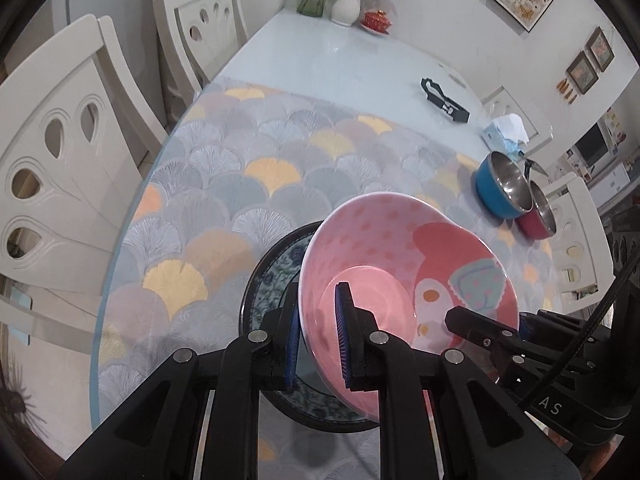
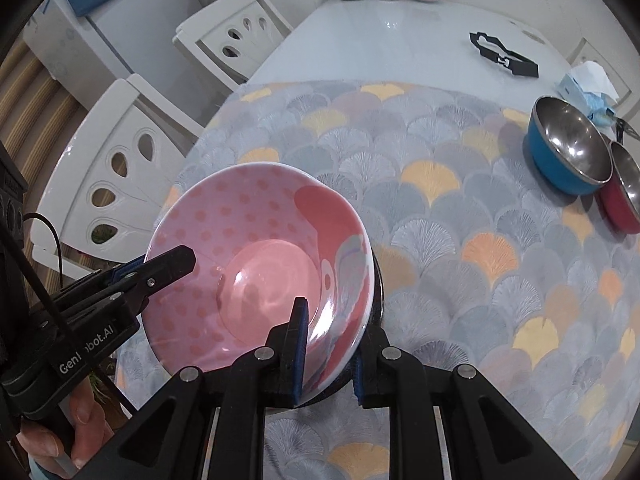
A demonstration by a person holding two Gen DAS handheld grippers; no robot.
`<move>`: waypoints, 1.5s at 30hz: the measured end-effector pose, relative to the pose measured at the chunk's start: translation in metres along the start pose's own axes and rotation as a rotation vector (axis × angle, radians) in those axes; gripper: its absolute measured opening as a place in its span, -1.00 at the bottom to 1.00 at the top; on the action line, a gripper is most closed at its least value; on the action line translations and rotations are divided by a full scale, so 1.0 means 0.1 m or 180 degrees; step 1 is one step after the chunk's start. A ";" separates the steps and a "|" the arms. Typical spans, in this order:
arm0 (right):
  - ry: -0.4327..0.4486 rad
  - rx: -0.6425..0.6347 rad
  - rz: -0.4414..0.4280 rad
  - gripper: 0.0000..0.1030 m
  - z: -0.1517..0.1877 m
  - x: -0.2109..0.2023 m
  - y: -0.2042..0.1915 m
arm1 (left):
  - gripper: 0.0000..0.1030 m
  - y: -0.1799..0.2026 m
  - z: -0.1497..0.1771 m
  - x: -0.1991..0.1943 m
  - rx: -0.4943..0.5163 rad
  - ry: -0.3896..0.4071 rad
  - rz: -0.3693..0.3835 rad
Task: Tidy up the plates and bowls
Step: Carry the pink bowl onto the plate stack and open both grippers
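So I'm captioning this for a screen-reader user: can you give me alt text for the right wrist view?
Two black claws, right claw and left claw, grip opposite rims of a pink polka-dot bowl above a dark plate on a fan-patterned tablecloth. A blue bowl and a red bowl sit far right.

One pink bowl point(image 1: 400, 276) sits between the jaws, and one dark patterned plate point(image 1: 272, 276) lies under it. Two steel bowls stand well beyond the jaws to the right: one blue bowl point(image 1: 502, 186) and one red bowl point(image 1: 538, 216), touching. Past them are one tissue box point(image 1: 505, 132) and one black holder point(image 1: 444, 100). Two vases point(image 1: 346, 4) stand farthest off, beside one red lidded dish point(image 1: 377, 21).
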State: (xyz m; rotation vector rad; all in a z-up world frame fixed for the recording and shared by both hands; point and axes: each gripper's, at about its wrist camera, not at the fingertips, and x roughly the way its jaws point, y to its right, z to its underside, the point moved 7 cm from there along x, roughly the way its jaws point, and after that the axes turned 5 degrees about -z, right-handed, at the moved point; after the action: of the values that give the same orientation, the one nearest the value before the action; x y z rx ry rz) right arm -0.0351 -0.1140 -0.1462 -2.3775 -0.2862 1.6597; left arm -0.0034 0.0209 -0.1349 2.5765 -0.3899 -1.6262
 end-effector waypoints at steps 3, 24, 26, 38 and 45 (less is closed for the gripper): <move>-0.0020 0.0037 0.0025 -0.66 0.01 0.03 0.00 | -0.74 -0.03 0.02 0.04 0.0027 -0.0029 0.0015; -0.0009 0.0118 0.0001 -0.66 0.02 -0.01 0.01 | -0.65 -0.14 0.09 0.08 -0.0066 -0.0180 0.0164; -0.0010 0.0099 0.0002 -0.66 0.04 -0.02 0.01 | -0.64 -0.12 0.11 0.06 -0.0055 -0.0174 0.0131; 0.0125 0.0156 -0.0051 -0.61 0.05 -0.32 0.19 | -0.58 -0.38 0.04 -0.23 -0.0341 0.0031 -0.0068; 0.0334 0.0196 -0.0029 -0.59 0.02 -0.72 0.35 | -0.58 -0.13 -0.21 -0.62 -0.0327 0.0345 0.0016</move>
State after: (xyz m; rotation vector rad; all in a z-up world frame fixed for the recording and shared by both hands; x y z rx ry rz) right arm -0.0608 -0.1678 -0.0932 -2.4038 -0.2235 1.5112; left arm -0.0076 0.0475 -0.0742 2.5705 -0.2967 -1.4562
